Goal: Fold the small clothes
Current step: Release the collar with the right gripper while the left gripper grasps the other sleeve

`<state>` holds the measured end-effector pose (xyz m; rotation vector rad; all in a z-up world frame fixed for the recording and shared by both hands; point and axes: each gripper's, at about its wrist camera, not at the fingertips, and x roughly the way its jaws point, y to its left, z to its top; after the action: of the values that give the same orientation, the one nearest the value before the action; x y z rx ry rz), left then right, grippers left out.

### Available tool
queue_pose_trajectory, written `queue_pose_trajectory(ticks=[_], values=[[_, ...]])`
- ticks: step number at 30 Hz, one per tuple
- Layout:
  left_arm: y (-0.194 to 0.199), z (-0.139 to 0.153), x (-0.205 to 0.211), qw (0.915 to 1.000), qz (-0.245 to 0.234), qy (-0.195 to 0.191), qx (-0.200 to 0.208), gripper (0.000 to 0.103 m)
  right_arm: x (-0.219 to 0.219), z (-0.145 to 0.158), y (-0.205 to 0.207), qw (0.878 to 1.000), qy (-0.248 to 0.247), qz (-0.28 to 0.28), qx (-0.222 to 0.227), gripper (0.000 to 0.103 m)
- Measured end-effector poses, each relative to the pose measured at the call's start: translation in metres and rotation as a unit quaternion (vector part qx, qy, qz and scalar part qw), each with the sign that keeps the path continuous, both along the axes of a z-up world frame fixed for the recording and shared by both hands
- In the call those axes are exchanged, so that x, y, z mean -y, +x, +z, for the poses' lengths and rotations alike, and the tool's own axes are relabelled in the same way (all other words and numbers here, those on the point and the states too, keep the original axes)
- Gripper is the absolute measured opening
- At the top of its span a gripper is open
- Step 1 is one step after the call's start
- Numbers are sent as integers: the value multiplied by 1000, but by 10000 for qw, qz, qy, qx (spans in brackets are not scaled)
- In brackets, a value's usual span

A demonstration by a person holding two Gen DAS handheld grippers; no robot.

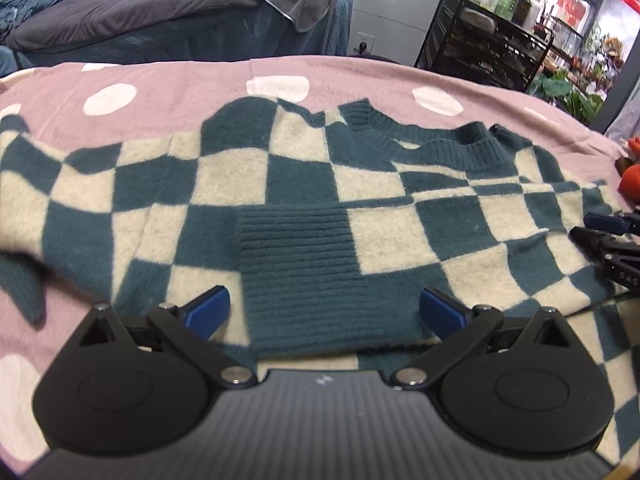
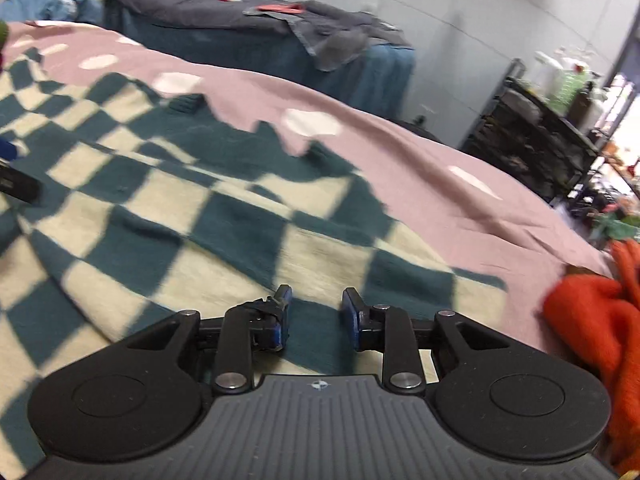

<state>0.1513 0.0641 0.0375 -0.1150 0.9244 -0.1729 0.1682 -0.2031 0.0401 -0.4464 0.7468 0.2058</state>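
A teal and cream checked sweater (image 1: pixel 280 184) lies spread on a pink bedspread with white dots (image 1: pixel 168 80), one sleeve folded across its body so the ribbed cuff (image 1: pixel 300 276) sits on top. The left gripper (image 1: pixel 324 312) hovers low over that cuff with its blue fingers wide apart, holding nothing. The right gripper (image 2: pixel 316 314) is over the sweater's other side, near an orange garment (image 2: pixel 592 320), fingers partly open and empty.

My right gripper (image 2: pixel 316 316) hangs low over the checkered sweater (image 2: pixel 192 216), jaws narrowly parted. An orange garment (image 2: pixel 592 320) lies right, on the pink spotted bedspread (image 2: pixel 420 168).
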Motion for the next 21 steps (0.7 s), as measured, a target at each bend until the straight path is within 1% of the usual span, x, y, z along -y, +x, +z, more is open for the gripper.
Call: queue_pose_trajectory(ticks=[2,4,6,7,10,11,12,13,14,15,16,17,18,19,20,21], values=[[-7,1,-6,10000,74,23,30,103,3,0,-1,9999,62,-149,-9,47],[-15,0,-14,9997,208,0,102,103,2,-2,-4,9999,21,-143,38,47],[-22,-2,-25,9990,401,-102,146,103,-1,-2,-6,9998,-10,-161,86,49],[-26,-2,-31,9984,502,-184,184,103,-1,-1,-9,9998,34,-189,102,48],[-44,-3,-50,9945,753,-488,547,103,-1,18,-28,9980,488,-328,241,48],[-52,-2,-57,9922,886,-547,679,103,-3,27,-41,9962,736,-336,331,48],[-58,-2,-65,9901,1034,-584,750,103,-5,35,-55,9940,978,-282,404,54],[-63,-1,-74,9873,1205,-651,809,103,-10,42,-69,9919,1172,-191,444,57],[-69,0,-84,9832,1402,-766,884,103,-14,47,-84,9901,1321,-114,466,62],[-74,2,-96,9782,1599,-887,980,103,-19,49,-99,9880,1464,-75,481,64],[-80,4,-108,9725,1823,-953,1092,103,-22,50,-114,9856,1617,-29,489,66],[-83,6,-120,9667,2073,-931,1180,102,-25,49,-128,9834,1748,29,484,67],[-86,7,-131,9610,2335,-841,1222,100,-28,46,-139,9823,1819,43,450,70],[-86,7,-141,9571,2538,-705,1208,94,-32,41,-148,9827,1810,34,393,71],[-84,6,-149,9566,2623,-538,1150,90,-35,36,-155,9842,1740,46,326,71],[-80,5,-156,9584,2627,-352,1056,78,-38,30,-160,9858,1658,68,273,71]])
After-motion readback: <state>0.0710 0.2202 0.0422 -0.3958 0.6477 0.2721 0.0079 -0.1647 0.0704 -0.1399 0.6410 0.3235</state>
